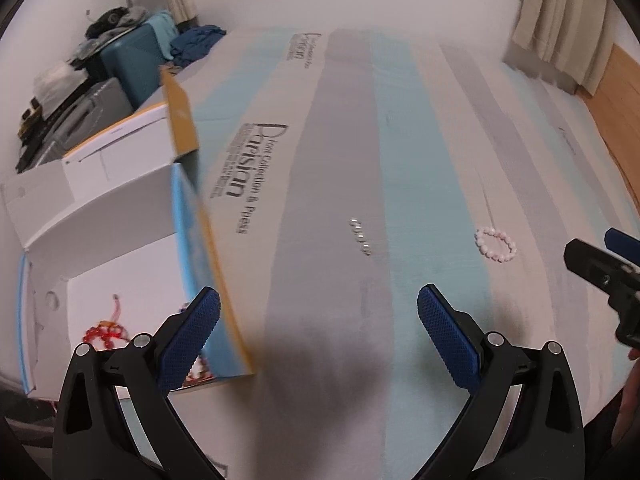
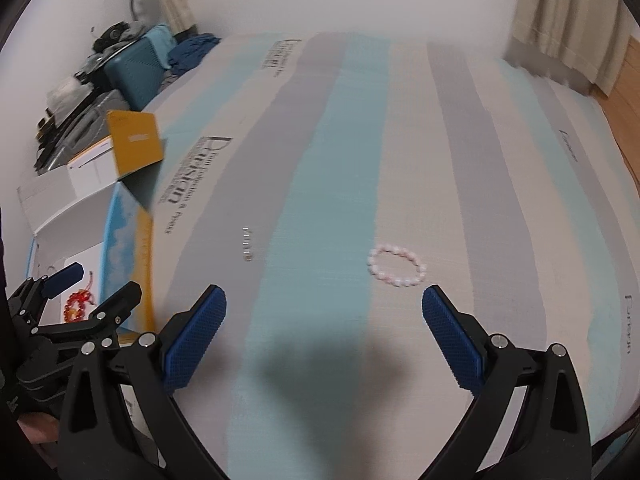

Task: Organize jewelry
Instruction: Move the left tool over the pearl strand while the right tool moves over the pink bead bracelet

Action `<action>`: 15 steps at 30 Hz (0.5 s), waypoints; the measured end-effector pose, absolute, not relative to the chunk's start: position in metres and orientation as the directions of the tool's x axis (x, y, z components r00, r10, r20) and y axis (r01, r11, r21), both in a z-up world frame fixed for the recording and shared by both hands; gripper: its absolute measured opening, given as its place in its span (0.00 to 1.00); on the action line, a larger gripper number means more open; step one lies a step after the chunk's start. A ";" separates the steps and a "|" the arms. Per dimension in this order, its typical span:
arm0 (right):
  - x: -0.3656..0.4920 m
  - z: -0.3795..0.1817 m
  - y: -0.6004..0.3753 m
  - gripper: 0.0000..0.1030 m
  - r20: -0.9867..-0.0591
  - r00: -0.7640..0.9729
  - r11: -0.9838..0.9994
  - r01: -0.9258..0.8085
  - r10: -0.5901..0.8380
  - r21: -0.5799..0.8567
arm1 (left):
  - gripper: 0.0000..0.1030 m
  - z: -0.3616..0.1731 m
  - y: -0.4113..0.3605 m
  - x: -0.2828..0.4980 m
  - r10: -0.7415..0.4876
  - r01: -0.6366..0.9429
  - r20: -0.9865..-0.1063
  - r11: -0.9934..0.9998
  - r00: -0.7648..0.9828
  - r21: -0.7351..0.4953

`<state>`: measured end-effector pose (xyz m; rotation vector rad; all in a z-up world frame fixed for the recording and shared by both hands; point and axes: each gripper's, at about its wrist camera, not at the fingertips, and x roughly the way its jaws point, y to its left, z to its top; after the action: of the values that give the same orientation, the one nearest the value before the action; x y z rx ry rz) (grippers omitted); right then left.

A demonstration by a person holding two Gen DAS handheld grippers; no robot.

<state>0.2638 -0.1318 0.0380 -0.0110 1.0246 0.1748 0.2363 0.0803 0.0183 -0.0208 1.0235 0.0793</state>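
A pink bead bracelet [image 2: 397, 266] lies flat on the striped bed sheet [image 2: 332, 168], just ahead of my open, empty right gripper [image 2: 324, 320]. It also shows in the left wrist view [image 1: 496, 244], far right. A small silver chain piece [image 1: 361, 235] lies on the grey stripe, also in the right wrist view [image 2: 247, 244]. A red bead bracelet [image 1: 105, 333] lies inside the open white box [image 1: 100, 216] at the left. My left gripper [image 1: 319, 322] is open and empty, its left finger over the box's wall. The right gripper shows at the left view's right edge [image 1: 600, 268].
The box's yellow and blue lid flaps [image 2: 134, 148] stand up at the bed's left edge. A teal suitcase [image 1: 132, 60] and piled clothes sit beyond. Curtains [image 2: 568, 20] hang at the back right beside a wooden panel [image 1: 616, 96].
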 end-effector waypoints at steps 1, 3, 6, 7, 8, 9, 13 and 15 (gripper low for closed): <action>0.267 0.035 -0.137 0.92 -0.854 0.503 0.987 -0.144 0.135 0.070 | 0.94 0.016 0.075 0.239 0.055 -0.073 -0.856 0.997 0.514 0.020; 0.276 0.027 -0.149 0.92 -0.860 0.496 0.989 -0.133 0.121 0.063 | 0.94 0.009 0.068 0.247 0.051 -0.066 -0.860 0.998 0.508 0.021; 0.289 0.012 -0.161 0.92 -0.874 0.476 0.991 -0.127 0.102 0.046 | 0.94 -0.005 0.057 0.266 0.041 -0.051 -0.870 0.999 0.491 0.018; 0.293 0.006 -0.165 0.92 -0.877 0.470 0.992 -0.121 0.098 0.046 | 0.94 -0.011 0.055 0.272 0.040 -0.045 -0.875 0.999 0.483 0.020; 0.299 -0.002 -0.169 0.92 -0.883 0.458 0.992 -0.114 0.096 0.049 | 0.94 -0.016 0.053 0.278 0.041 -0.043 -0.879 0.999 0.476 0.023; 0.304 -0.008 -0.172 0.92 -0.888 0.450 0.993 -0.109 0.095 0.050 | 0.94 -0.020 0.051 0.283 0.041 -0.042 -0.883 0.999 0.468 0.024; 0.322 -0.033 -0.181 0.92 -0.905 0.416 0.994 -0.098 0.090 0.054 | 0.94 -0.042 0.046 0.305 0.035 -0.035 -0.897 0.999 0.441 0.021; 0.332 -0.046 -0.185 0.92 -0.914 0.395 0.994 -0.091 0.089 0.057 | 0.94 -0.051 0.044 0.314 0.034 -0.033 -0.901 0.999 0.432 0.022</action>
<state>0.3317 -0.1852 -0.0462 -0.0025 1.1587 0.1143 0.3139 0.0443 -0.0513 0.0012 1.1236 0.0417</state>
